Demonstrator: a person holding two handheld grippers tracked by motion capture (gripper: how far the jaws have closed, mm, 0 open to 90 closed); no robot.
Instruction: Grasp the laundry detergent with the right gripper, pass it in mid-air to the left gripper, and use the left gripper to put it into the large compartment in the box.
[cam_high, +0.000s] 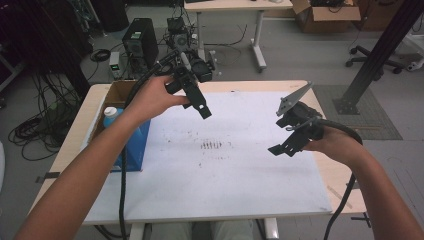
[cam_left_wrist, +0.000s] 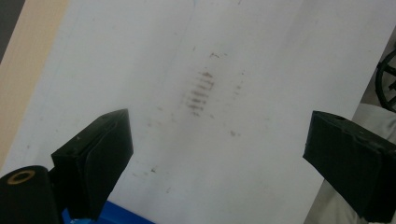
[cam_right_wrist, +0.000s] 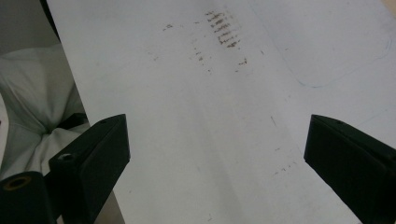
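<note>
Both grippers hang empty over the white mat (cam_high: 240, 165), jaws spread wide. I judge the blue box (cam_high: 131, 145) at the frame's left edge, white-capped bottle (cam_high: 111, 114) inside, the nearest target; it sits below and left of my left gripper (cam_high: 200, 107), well apart from my right gripper (cam_high: 282, 148).

A sheet (cam_high: 240, 185) lies on the tabletop (cam_high: 340, 185) and covers most of it, with a patch of marks (cam_high: 211, 145) near its middle. At the tabletop's left edge stands a box (cam_high: 116, 95) with a bottle (cam_high: 111, 116) in it. The left hand-held gripper (cam_high: 202, 111) hangs above the sheet's far left part, the right hand-held gripper (cam_high: 279, 150) above its right side, the marks between them.
</note>
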